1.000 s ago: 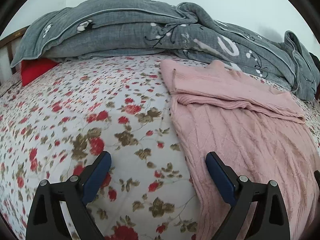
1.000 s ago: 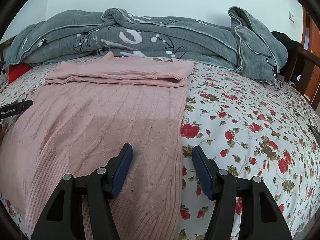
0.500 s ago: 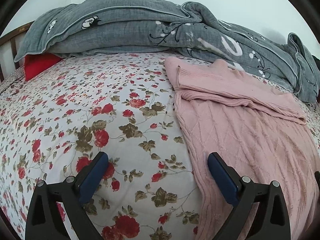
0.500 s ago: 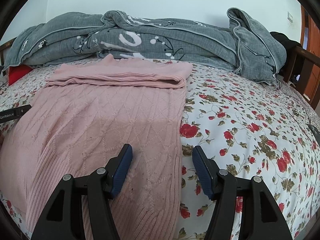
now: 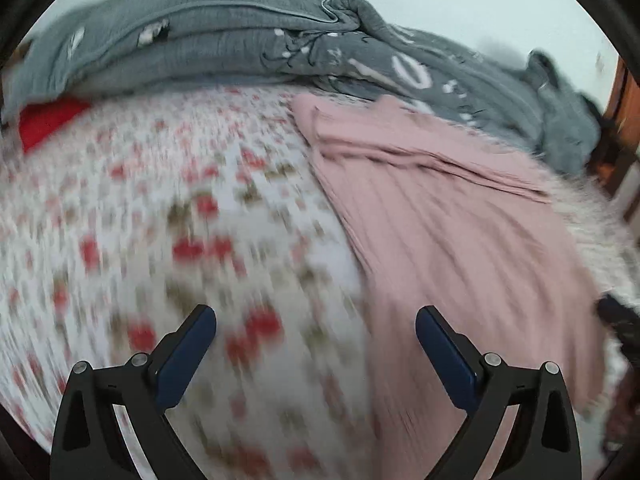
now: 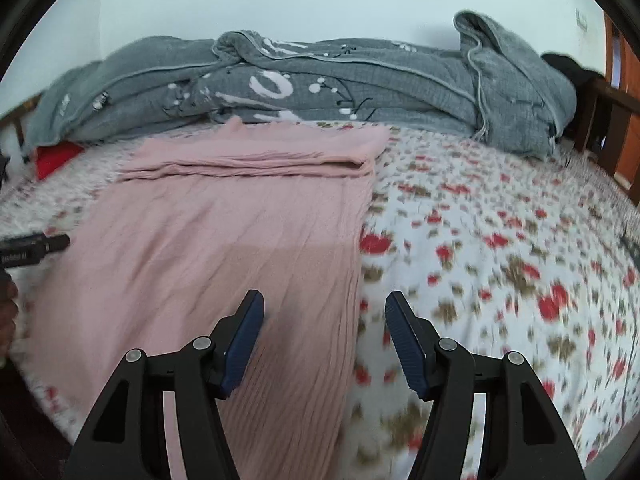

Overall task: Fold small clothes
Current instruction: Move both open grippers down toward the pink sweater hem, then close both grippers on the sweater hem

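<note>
Both views are pretty smeared. The left hand-held gripper (image 5: 316, 344) and right hand-held gripper (image 6: 324, 328) both gape, nothing gripped. The pink sweater (image 6: 224, 248) lies on the bed (image 6: 500, 240), under the right hand-held gripper's left finger, its near hem cut off.

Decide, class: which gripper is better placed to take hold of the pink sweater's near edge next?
Probably the right gripper: open, it straddles the pink knit sweater's side edge. The left gripper, also open, hangs mostly over the floral bedsheet.

One pink sweater (image 6: 224, 240), two claws (image 6: 324, 312).
</note>
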`<state>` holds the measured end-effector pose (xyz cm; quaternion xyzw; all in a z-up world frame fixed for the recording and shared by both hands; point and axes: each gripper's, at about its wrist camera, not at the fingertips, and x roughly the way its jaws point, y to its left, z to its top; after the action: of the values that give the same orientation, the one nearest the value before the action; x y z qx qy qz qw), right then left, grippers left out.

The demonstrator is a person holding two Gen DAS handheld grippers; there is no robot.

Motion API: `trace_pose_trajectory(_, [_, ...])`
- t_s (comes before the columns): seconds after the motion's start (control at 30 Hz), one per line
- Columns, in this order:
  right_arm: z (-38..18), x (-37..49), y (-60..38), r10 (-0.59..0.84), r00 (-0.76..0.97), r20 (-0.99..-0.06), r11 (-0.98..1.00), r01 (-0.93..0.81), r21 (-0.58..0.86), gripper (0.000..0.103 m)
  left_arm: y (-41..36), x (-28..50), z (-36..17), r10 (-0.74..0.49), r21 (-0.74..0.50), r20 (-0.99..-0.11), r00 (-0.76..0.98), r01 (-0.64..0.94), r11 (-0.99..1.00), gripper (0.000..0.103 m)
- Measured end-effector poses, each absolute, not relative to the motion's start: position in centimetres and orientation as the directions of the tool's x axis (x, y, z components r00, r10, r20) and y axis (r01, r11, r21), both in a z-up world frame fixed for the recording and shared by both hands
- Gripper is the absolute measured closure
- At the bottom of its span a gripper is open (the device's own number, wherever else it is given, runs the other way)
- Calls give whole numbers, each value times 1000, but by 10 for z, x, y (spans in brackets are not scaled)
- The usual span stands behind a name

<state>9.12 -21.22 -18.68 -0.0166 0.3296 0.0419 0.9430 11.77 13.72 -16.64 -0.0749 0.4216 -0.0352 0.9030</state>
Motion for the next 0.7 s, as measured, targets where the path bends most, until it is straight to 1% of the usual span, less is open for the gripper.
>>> trace_pose_trajectory(0.13, [-194,58,-214,165,735,-657,985,-157,72,41,129,64,-175,-246,-281,-726,642,49,959,3])
trace_pose_trajectory(0.23, [-202,41,-209,211,714,-668,976,-186,109,41,118,50,-187,-320,-368,-729,605,47,929,4])
trace_pose_trajectory(0.27, [-206,38,-206,222,706,-672,974,-191,121,41,114,49,-190,-325,-377,-736,594,39,926,8])
trace_pose_trajectory(0.3, [-210,36,-204,222,701,-678,974,-189,123,41,107,47,-195,-304,-361,-749,589,23,932,12])
trace_pose_trajectory(0.33, [-215,36,-201,214,695,-687,976,-182,120,41,101,45,-194,-259,-318,-751,607,12,948,15])
trace_pose_trajectory(0.37, [-220,37,-197,196,688,-698,980,-170,107,41,95,45,-194,-226,-282,-761,607,3,959,25])
trace_pose_trajectory(0.4, [-223,37,-194,179,687,-704,982,-162,93,43,90,46,-195,-218,-271,-773,595,0,963,34])
trace_pose_trajectory(0.43, [-224,37,-192,165,691,-704,985,-154,80,48,86,47,-194,-203,-258,-775,598,-7,966,36])
trace_pose_trajectory(0.47, [-225,37,-189,155,693,-704,987,-146,73,53,83,46,-194,-198,-254,-774,601,-8,967,61])
trace_pose_trajectory(0.5, [-224,37,-188,154,692,-706,987,-146,72,72,80,47,-194,-197,-245,-787,585,-3,970,95])
trace_pose_trajectory(0.53, [-223,37,-186,157,691,-705,986,-149,73,95,81,48,-193,-201,-245,-791,577,2,970,94])
trace_pose_trajectory(0.6, [-217,33,-187,156,709,-688,985,-162,56,96,94,46,-183,-221,-285,-764,606,-10,958,94])
trace_pose_trajectory(0.63, [-213,29,-191,167,725,-668,984,-168,64,96,106,40,-174,-231,-308,-736,636,-11,951,94])
trace_pose_trajectory(0.7, [-203,19,-210,195,758,-622,981,-164,108,99,124,31,-167,-242,-322,-710,662,1,947,94])
